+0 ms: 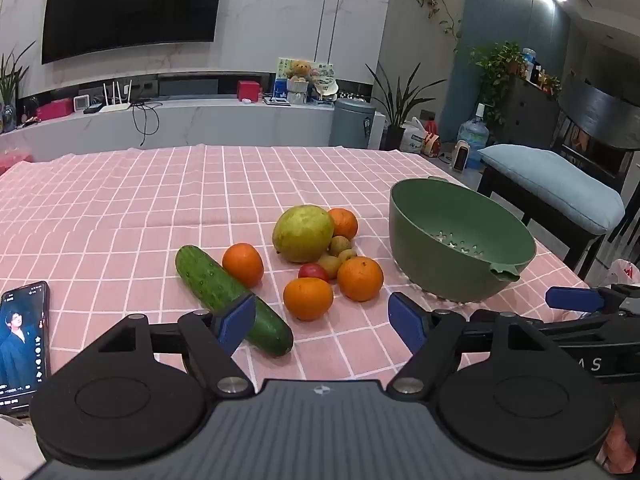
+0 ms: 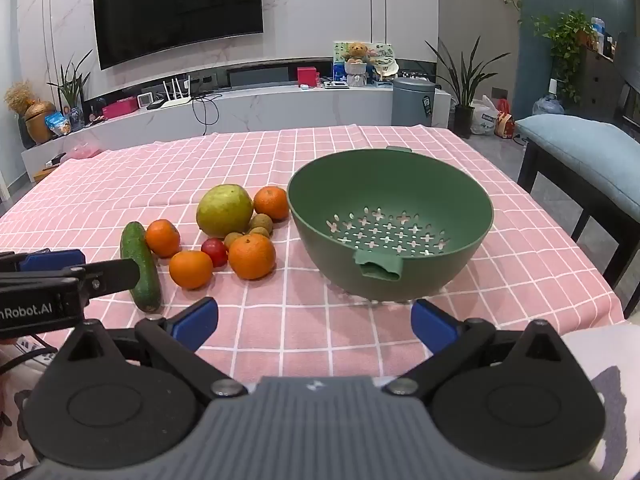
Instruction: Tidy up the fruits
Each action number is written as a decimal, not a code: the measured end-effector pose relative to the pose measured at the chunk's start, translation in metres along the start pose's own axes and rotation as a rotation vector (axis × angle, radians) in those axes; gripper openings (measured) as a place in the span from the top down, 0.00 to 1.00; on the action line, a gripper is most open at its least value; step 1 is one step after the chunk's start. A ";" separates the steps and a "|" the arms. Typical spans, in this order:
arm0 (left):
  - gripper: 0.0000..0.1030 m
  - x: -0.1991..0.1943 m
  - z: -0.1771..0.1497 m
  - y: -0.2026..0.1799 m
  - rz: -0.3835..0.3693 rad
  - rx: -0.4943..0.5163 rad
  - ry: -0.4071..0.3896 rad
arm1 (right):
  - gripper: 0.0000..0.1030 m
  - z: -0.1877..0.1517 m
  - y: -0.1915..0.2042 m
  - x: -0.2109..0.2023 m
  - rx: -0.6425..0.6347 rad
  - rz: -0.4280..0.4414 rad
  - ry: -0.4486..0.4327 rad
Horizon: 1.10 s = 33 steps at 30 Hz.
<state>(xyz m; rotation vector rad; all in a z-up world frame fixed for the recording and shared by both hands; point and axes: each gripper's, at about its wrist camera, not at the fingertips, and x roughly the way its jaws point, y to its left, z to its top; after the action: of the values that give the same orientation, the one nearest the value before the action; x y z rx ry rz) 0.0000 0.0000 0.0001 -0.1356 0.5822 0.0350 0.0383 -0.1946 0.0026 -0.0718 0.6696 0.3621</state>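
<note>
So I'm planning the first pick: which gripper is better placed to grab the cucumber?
Left. The left gripper is open with the cucumber right at its left finger. The right gripper, also open, faces the green colander, with the cucumber off to its left.

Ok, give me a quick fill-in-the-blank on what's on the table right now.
1. The green colander holds ____ fruit.
2. The number of oranges on the cloth is ____.
3. The cucumber lies on the ____ side of the fruit pile.
4. Both the left gripper and right gripper are ____.

Missing words: no; four; left; open
</note>
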 end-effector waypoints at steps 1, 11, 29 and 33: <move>0.14 0.000 0.000 0.000 -0.003 -0.004 -0.002 | 0.04 0.000 0.000 0.000 0.001 0.001 0.003; 0.14 0.001 -0.002 0.003 -0.005 -0.027 0.007 | 0.04 -0.001 0.000 -0.001 0.002 0.001 -0.002; 0.14 0.001 0.000 0.004 -0.006 -0.030 0.015 | 0.04 0.000 0.001 0.004 -0.005 -0.005 0.003; 0.14 0.002 0.000 0.004 -0.006 -0.029 0.016 | 0.04 -0.001 0.003 0.004 -0.007 -0.009 0.005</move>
<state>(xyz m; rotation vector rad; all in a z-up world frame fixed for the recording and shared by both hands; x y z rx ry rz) 0.0009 0.0042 -0.0012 -0.1664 0.5971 0.0365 0.0399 -0.1908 -0.0002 -0.0828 0.6727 0.3559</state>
